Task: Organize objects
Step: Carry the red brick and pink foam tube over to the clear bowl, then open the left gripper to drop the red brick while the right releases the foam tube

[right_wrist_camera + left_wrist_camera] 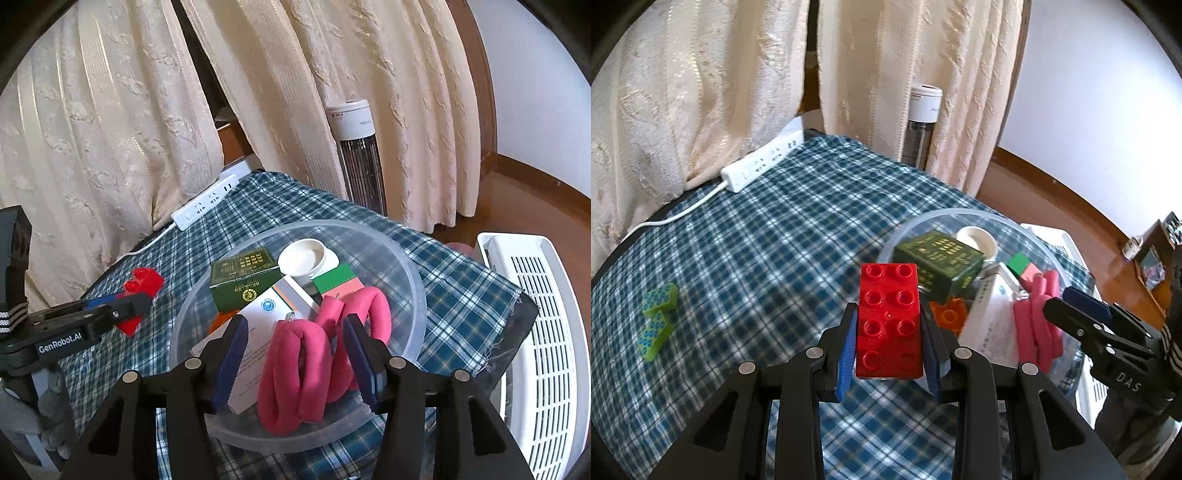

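So we've got the red building brick (888, 325) pinched in the left gripper (889, 334), blue pads clamped on its two long sides, studs facing up at the camera. Its long axis runs straight out along the fingers, so the free end sticks forward past the tips. It's held up off the plaid tablecloth (768, 240), not resting on anything as far as we can tell.

The clear plastic bowl (960, 216) sits just ahead and to the right of the brick, and that's the bit that matters: we'd guess the drop needs a short swing right and forward so the brick clears the rim. Already in there: a green box (938, 264), a white cup (977, 240), a white carton (991, 321), an orange brick (949, 314) and a pink fabric loop (1039, 317).

The right gripper (293, 360) hangs over the near side of the bowl with its jaws spread, straddling the pink loop but not squeezing it, hard to say if a pad brushes the fabric.

Two green patterned blocks (657, 317) sit well off to the left, nearer the left hand, probably next up.
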